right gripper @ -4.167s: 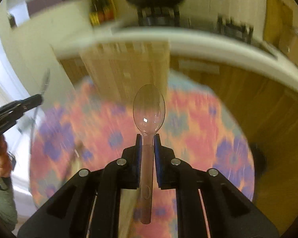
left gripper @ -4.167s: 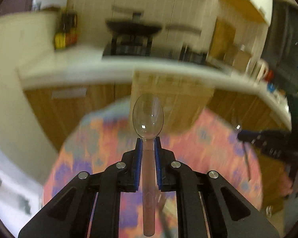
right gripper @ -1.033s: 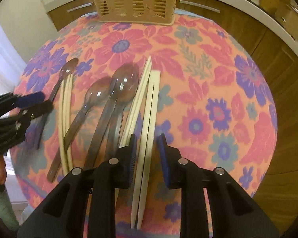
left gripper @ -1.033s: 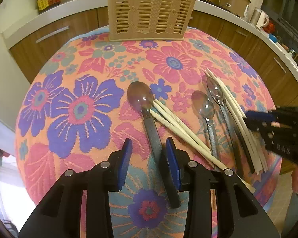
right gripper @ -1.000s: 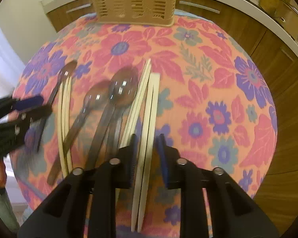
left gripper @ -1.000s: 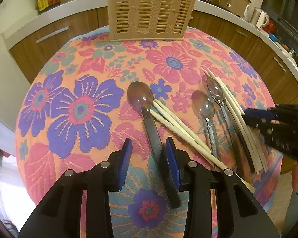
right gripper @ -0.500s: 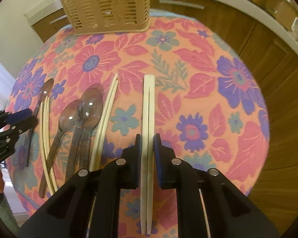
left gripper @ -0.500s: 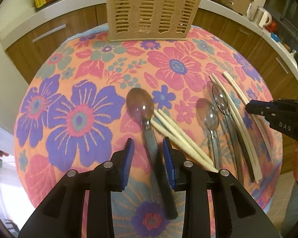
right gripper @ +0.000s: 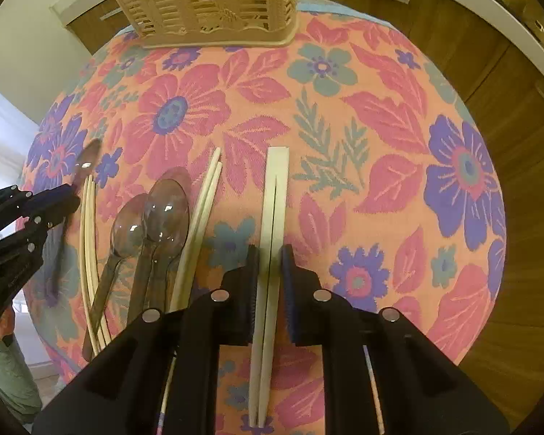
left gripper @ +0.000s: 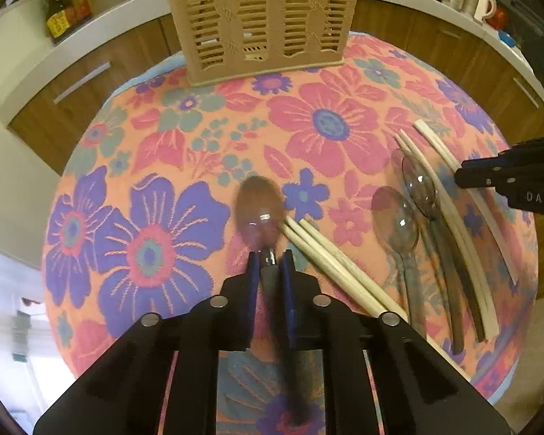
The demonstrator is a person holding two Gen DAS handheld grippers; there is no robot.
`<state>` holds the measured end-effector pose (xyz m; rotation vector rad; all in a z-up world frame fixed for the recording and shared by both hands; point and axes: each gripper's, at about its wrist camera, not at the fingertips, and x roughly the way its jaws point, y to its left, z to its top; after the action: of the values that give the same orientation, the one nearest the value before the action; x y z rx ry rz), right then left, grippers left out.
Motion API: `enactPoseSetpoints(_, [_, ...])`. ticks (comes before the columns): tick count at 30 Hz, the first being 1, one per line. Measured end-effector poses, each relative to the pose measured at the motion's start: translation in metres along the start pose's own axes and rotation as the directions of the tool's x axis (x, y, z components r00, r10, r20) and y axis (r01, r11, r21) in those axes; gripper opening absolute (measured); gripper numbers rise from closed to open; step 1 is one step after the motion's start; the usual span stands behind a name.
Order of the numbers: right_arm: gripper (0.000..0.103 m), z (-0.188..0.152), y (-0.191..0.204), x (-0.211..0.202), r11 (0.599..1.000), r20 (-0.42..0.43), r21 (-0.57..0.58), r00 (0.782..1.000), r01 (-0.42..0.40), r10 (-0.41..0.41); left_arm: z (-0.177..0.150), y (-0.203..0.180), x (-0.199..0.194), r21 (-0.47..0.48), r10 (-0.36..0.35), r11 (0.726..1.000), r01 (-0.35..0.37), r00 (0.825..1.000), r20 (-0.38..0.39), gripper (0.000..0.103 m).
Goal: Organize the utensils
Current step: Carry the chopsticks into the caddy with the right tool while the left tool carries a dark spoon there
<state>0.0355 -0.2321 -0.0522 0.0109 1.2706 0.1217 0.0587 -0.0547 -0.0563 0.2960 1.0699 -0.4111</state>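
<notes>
1. Left tongs (left gripper: 268, 266) clamped on the neck of a dark clear spoon (left gripper: 259, 210), just below the bowl; jaws have just been closing, the spoon handle between them. Handle runs back under the tongs, blurred.
2. Right tongs (right gripper: 270, 264) clamped on a joined chopstick pair (right gripper: 275, 217), mid-length, the square end pointing at the basket (right gripper: 206, 3). Likely gripped there so the pair stays balanced when raised.
3. Both items look low over, or on, the flowered tabletop (right gripper: 380, 137); cannot tell if either is lifted off it.
4. Basket stands at the far edge of the tabletop, well apart from both tongs; likely the target for the utensils. Its inside is not visible, top cut off in both views.
5. Left on the tabletop between the two tongs: two clear spoons (right gripper: 156, 217) overlapping, handles side by side; a loose chopstick pair (right gripper: 199, 210) just beside them; another thin pair (right gripper: 89, 235) next to the left tongs.
6. In the left view the sticks by the gripped spoon (left gripper: 330, 257) touch or nearly touch its bowl; could get dragged on lift.
7. Handle ends near the tabletop's near edge are hidden by tong bodies. Person: only a bit of hand and clothing at the frame edge.
</notes>
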Motion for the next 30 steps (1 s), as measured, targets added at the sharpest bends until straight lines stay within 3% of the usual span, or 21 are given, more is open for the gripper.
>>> enactPoseSetpoints(4, [0.01,-0.002,0.001,-0.013,1.0,0.073,0.002,0.997,-0.007,0.007,0.003,0.01,-0.009,-0.048,-0.076,0.996,0.079,0.996,0.048,0.01])
enactPoseSetpoints(6, [0.006,-0.002,0.001,-0.026,1.0,0.128,-0.006,0.991,-0.029,0.029,0.007,0.014,-0.024,-0.054,-0.087,0.994,0.094,0.99,0.111,0.01])
enactPoseSetpoints(10, [0.002,0.005,0.007,-0.062,0.992,0.262,-0.059,0.957,-0.112,0.124,0.021,0.015,-0.058,-0.065,-0.11,0.989,0.13,0.961,0.253,0.01])
enactPoseSetpoints(13, [0.002,0.014,0.01,-0.065,0.991,0.258,-0.068,0.958,-0.112,0.126,0.035,0.02,-0.079,-0.071,-0.12,0.986,0.151,0.938,0.325,0.01])
enactPoseSetpoints(16, [0.002,0.013,0.006,-0.051,0.995,0.247,-0.063,0.964,-0.082,0.095,0.04,0.02,-0.085,-0.066,-0.137,0.983,0.169,0.929,0.344,0.01])
enactPoseSetpoints(24, [0.005,0.004,-0.031,-0.003,0.992,0.123,0.014,0.985,-0.124,0.121,0.032,0.023,-0.069,-0.084,-0.134,0.982,0.169,0.937,0.323,0.01])
enactPoseSetpoints(27, [0.026,0.004,-0.029,-0.003,0.993,0.103,-0.01,0.988,-0.115,0.115,0.031,0.023,-0.067,-0.082,-0.142,0.981,0.177,0.935,0.325,0.01])
enactPoseSetpoints(28, [0.046,0.003,-0.028,-0.004,0.994,0.105,-0.012,0.989,-0.107,0.108,0.032,0.024,-0.067,-0.083,-0.144,0.98,0.18,0.935,0.325,0.01])
enactPoseSetpoints(30, [0.048,0.008,-0.022,-0.003,0.997,0.123,-0.029,0.99,-0.067,0.07,0.032,0.025,-0.066,-0.082,-0.143,0.981,0.178,0.934,0.326,0.01])
